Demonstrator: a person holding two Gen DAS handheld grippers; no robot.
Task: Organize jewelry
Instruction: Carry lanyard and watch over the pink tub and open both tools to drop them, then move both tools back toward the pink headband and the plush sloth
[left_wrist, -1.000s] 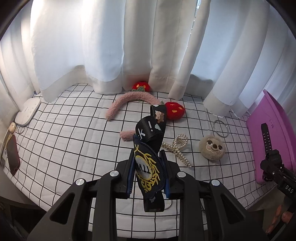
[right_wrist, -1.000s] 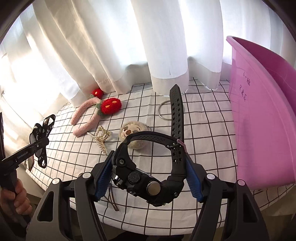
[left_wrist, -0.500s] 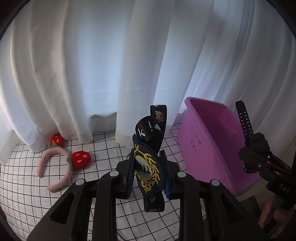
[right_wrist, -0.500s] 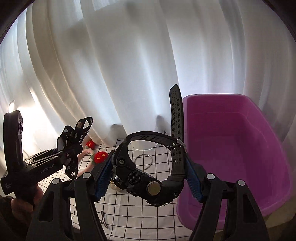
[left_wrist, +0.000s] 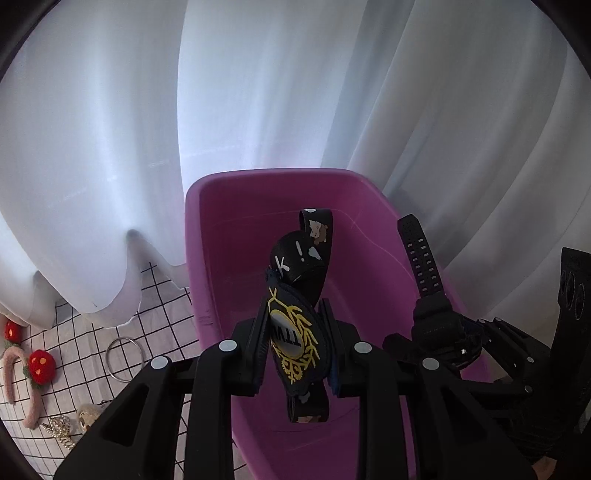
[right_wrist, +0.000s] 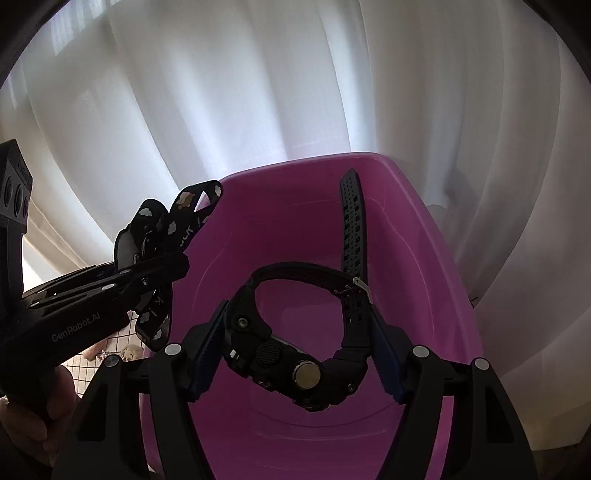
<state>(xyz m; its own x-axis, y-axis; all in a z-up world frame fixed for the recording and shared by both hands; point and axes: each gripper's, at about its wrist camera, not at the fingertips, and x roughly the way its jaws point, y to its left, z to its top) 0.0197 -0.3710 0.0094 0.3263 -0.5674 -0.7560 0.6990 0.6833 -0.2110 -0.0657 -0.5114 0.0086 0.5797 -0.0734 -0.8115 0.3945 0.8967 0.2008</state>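
Observation:
My left gripper (left_wrist: 295, 339) is shut on a black fabric band with gold embroidery (left_wrist: 295, 332) and holds it above the purple bin (left_wrist: 229, 229). My right gripper (right_wrist: 299, 354) is shut on a black sports watch (right_wrist: 295, 365), also above the purple bin (right_wrist: 424, 236). The watch (left_wrist: 432, 314) and right gripper show at the right of the left wrist view. The left gripper with the band (right_wrist: 162, 236) shows at the left of the right wrist view. The bin looks empty inside.
On the checkered cloth (left_wrist: 162, 295) at lower left lie a metal ring (left_wrist: 123, 360), a pink headband with red strawberries (left_wrist: 40, 365), a plush sloth face (left_wrist: 88, 415) and a pearl clip (left_wrist: 59, 434). White curtains (left_wrist: 295, 92) hang close behind the bin.
Both grippers have swung right and up from the cloth to above the purple bin, each still holding its item. The bin now fills the middle of both views.

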